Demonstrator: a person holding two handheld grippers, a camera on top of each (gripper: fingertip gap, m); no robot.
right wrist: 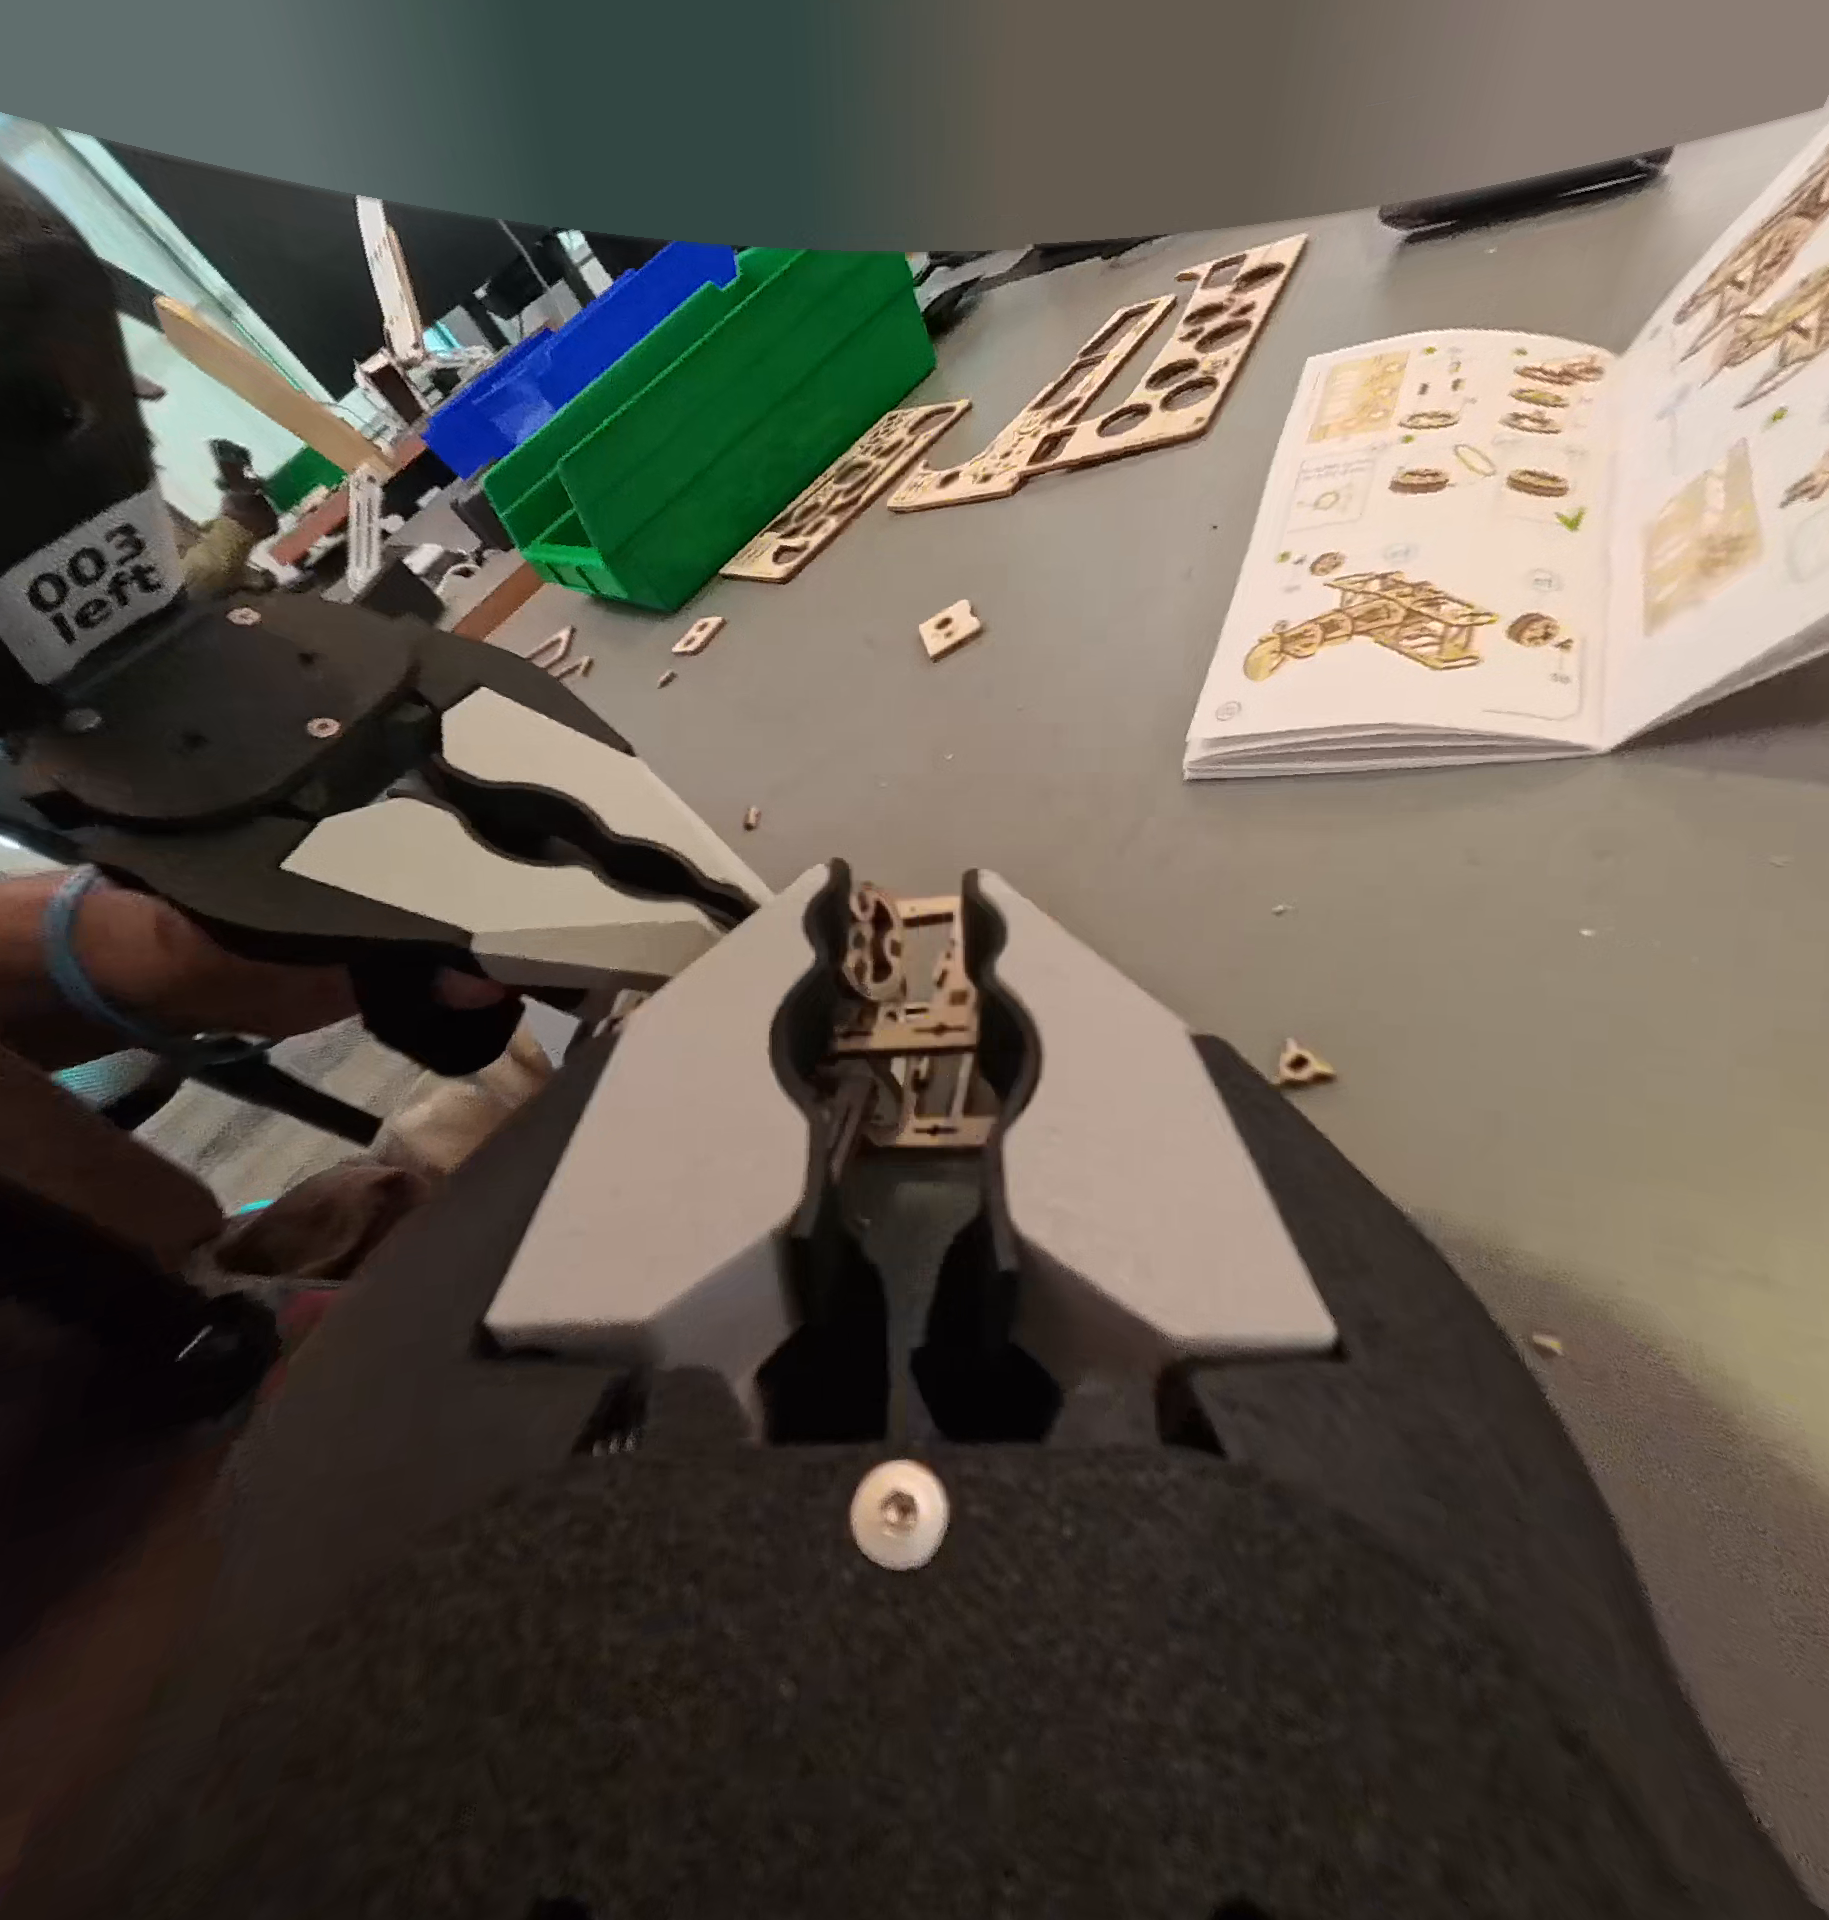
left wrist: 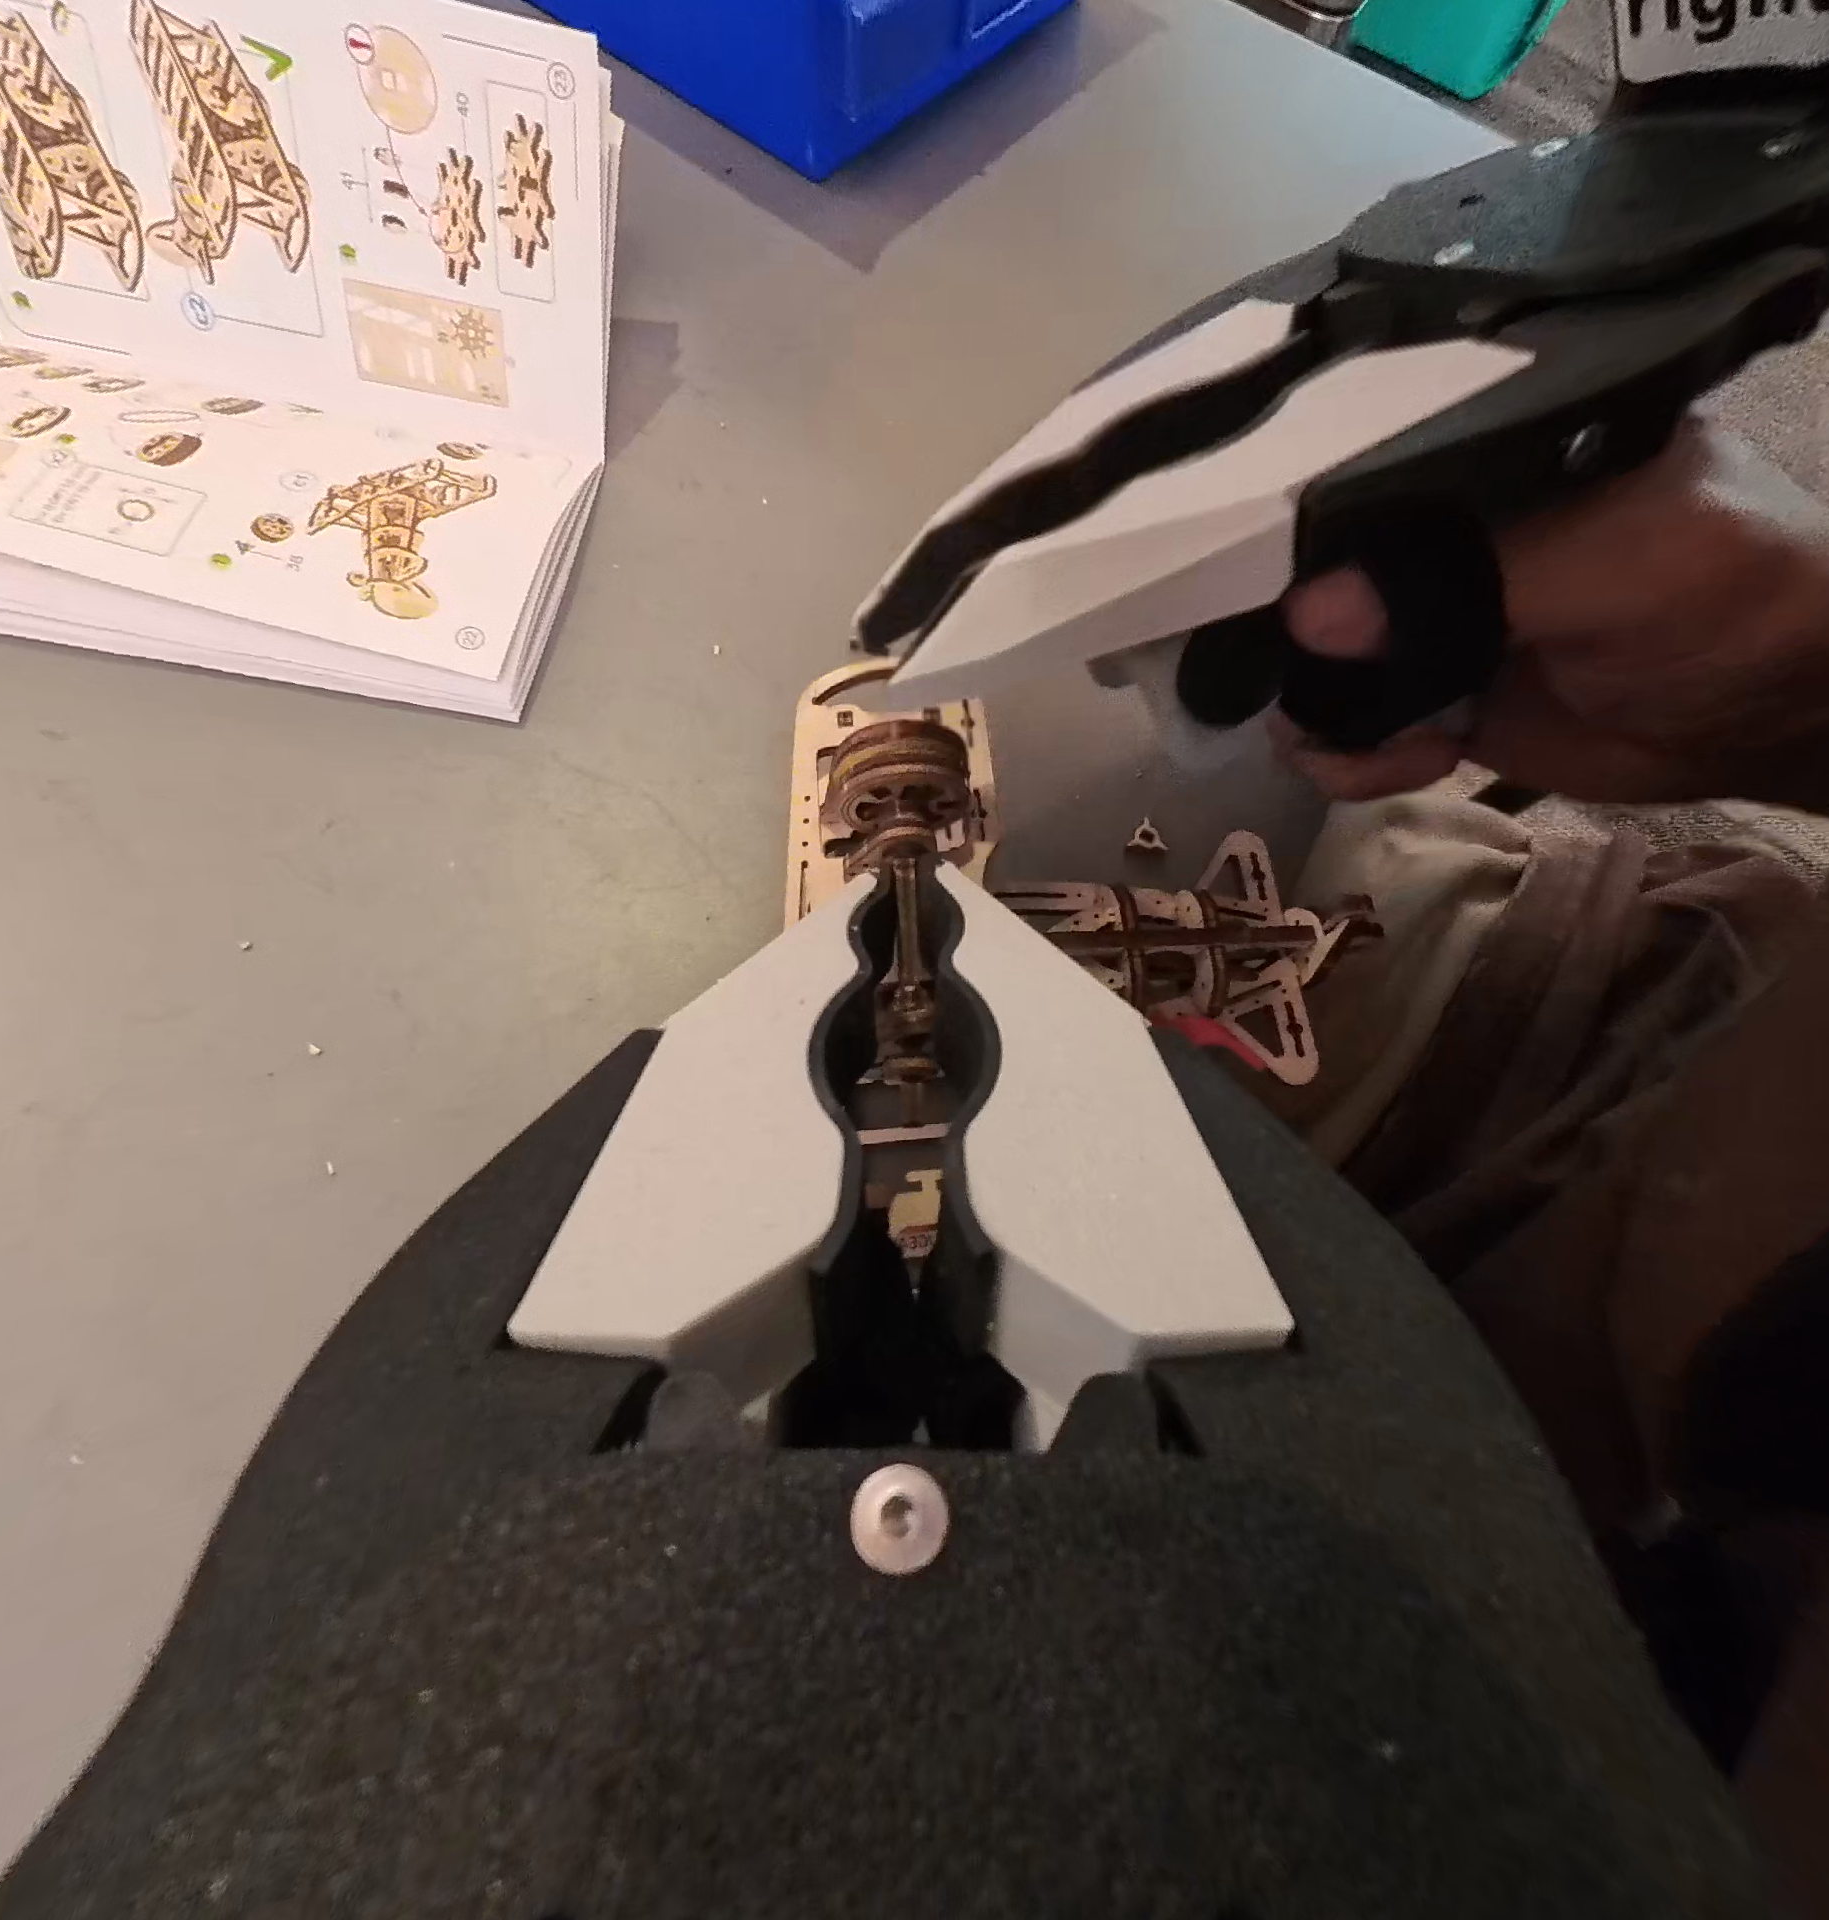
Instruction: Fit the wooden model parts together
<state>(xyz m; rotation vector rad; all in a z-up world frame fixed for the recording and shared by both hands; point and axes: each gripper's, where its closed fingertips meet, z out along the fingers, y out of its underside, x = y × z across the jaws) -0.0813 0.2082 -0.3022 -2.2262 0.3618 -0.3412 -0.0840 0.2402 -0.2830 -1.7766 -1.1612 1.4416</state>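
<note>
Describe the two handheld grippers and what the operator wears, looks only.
Both grippers, left gripper and right gripper, match: black textured bodies, pale grey wedge-shaped fingers with wavy black inner pads, and one silver screw on the midline. Each carries a white label with black print near the camera end. The operator wears black fingerless gloves, brown clothing, and a light blue wristband.

surface: grey table (right wrist: 1512, 1039) | far edge: green bin (right wrist: 744, 436), blue bin (right wrist: 577, 364)
</note>
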